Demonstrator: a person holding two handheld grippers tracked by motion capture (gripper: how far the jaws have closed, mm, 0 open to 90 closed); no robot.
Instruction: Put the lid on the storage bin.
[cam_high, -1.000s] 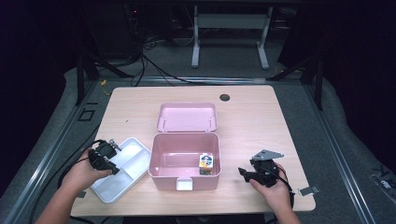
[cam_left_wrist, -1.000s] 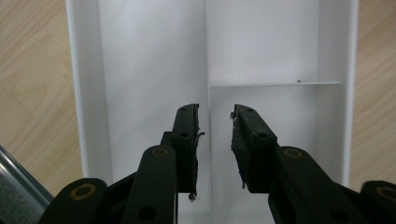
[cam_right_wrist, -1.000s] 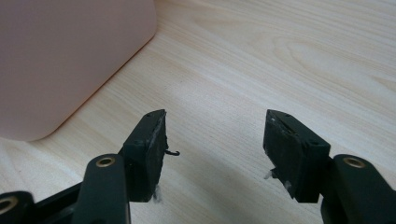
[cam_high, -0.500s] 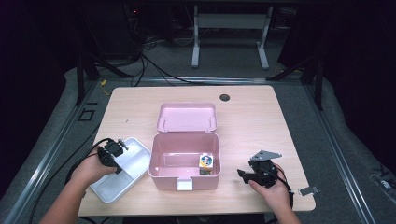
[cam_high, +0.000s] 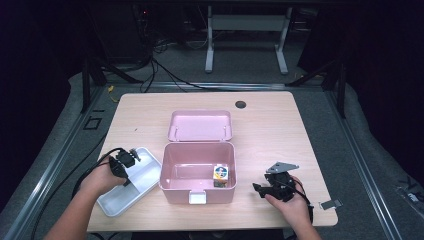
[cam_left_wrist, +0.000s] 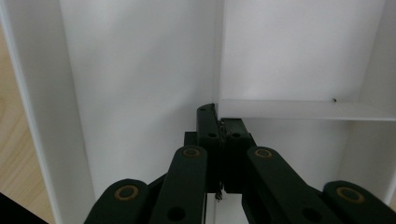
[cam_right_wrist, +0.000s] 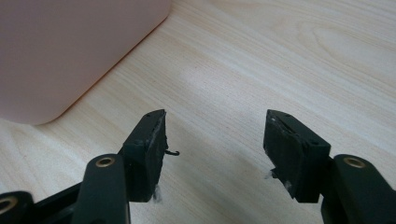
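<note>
One thin divider wall is all my left gripper (cam_left_wrist: 219, 135) has pinched, jaws pressed together on the partition inside the white tray (cam_high: 145, 175), which sits near the table's (cam_high: 280, 125) front-left corner, close beside the pink box (cam_high: 197, 175), with its near end seemingly past the front edge. I judge the risk to be that so narrow a grip on a slick plastic rib could slip or let the tray swing and tip off that edge, or knock the box, if I lift or drag too fast. My right gripper (cam_right_wrist: 212, 140) hovers spread and empty over bare wood near the box's front-right corner, too far off to steady anything.
</note>
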